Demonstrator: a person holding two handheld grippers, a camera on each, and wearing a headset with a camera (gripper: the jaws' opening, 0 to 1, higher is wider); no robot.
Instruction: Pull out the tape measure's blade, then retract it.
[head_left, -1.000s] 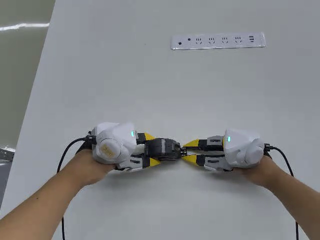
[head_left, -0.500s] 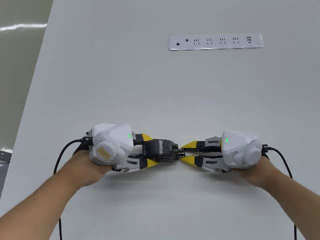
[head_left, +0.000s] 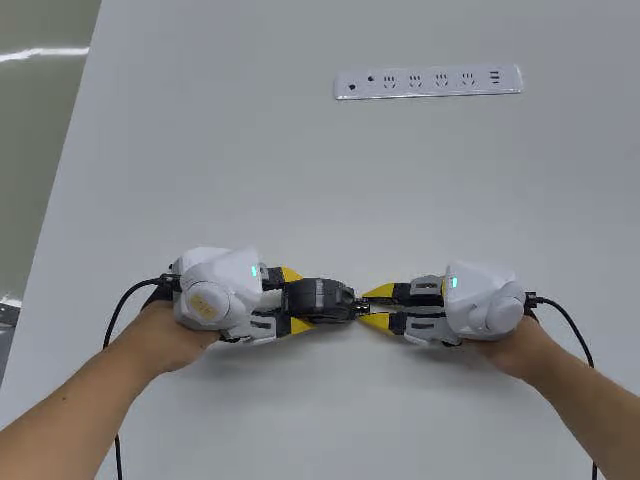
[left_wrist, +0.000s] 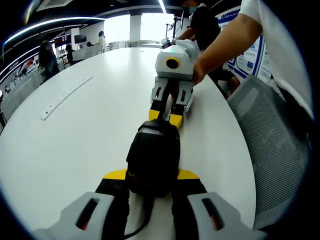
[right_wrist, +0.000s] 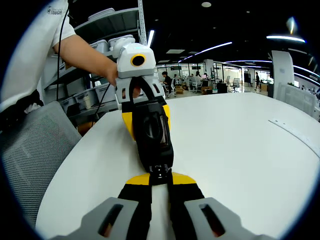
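A black tape measure (head_left: 320, 298) lies low over the white table between the two grippers. My left gripper (head_left: 296, 299) is shut on its case (left_wrist: 152, 157), with a yellow-tipped finger on each side. My right gripper (head_left: 366, 306) faces it from the right, its jaws shut on the blade's end hook (right_wrist: 159, 172) right at the case's mouth. No length of blade shows between hook and case (right_wrist: 152, 130). In the left gripper view my right gripper (left_wrist: 172, 65) sits just beyond the case. In the right gripper view my left gripper (right_wrist: 135, 60) holds the case's far end.
A white power strip (head_left: 428, 80) lies flat at the far side of the table (head_left: 300, 160). The table's left edge (head_left: 60, 190) drops off to a green floor. Cables trail back from both grippers. A mesh chair (left_wrist: 270, 130) stands by the table's near edge.
The head camera has drifted slightly. Both grippers hold the same grips, and the tape measure stays between them.
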